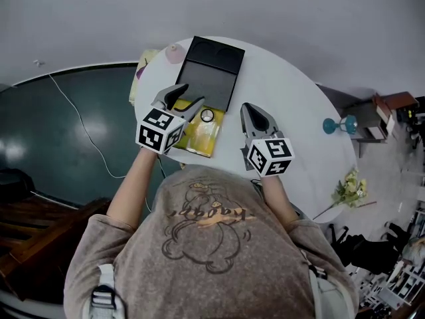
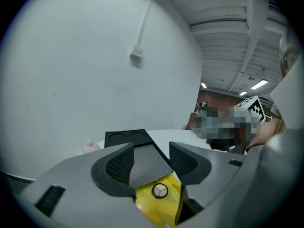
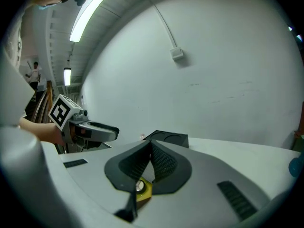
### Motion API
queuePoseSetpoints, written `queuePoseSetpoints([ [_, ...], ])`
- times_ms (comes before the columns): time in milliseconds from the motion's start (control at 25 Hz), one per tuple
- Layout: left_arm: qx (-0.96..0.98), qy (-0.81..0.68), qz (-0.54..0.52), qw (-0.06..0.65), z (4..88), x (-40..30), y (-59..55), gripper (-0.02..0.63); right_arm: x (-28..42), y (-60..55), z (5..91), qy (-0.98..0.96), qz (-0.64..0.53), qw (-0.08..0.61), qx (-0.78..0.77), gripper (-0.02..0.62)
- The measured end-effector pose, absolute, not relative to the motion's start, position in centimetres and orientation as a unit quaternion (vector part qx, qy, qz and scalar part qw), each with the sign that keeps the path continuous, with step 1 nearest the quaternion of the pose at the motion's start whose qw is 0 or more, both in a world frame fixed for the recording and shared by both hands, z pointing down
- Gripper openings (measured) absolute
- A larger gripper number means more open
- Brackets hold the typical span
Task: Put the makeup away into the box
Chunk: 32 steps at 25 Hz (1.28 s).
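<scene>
- Makeup, a yellow packet (image 1: 199, 135), lies on the white surface (image 1: 285, 105) just at the near edge of the open black box (image 1: 211, 68).
- Left hand-held gripper (image 1: 187, 98) hovers over it, jaws apart, nothing held.
- Right hand-held gripper (image 1: 247, 108) sits beside, jaws closed together, empty.

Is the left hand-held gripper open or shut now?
Open. The left hand-held gripper has its jaws apart, with nothing between them; the black box and yellow packet lie beyond the gap.
</scene>
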<state>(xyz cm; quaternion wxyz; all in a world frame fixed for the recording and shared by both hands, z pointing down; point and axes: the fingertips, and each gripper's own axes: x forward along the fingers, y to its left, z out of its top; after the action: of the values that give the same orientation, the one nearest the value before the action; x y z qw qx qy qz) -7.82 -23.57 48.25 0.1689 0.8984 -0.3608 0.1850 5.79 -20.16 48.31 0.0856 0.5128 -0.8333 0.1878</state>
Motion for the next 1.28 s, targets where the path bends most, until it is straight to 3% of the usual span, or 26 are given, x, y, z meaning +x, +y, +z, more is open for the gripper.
queuePoseSetpoints([
  [480,0.874,-0.451,0.090,0.157,46.4,-12.9,-22.6,0.235,5.5,-20.1,47.8,-0.840,0.172,0.088,0.508,0.003],
  [1000,0.857,-0.486,0.085,0.151,48.3,-15.0,-21.3,0.230,6.0,-19.3,48.3,-0.837,0.169,0.085,0.514,0.003],
  [1280,0.855,-0.489,0.081,0.151,48.4,-15.2,-20.7,0.109,5.9,-18.7,48.6,-0.837,0.165,0.089,0.515,0.003],
])
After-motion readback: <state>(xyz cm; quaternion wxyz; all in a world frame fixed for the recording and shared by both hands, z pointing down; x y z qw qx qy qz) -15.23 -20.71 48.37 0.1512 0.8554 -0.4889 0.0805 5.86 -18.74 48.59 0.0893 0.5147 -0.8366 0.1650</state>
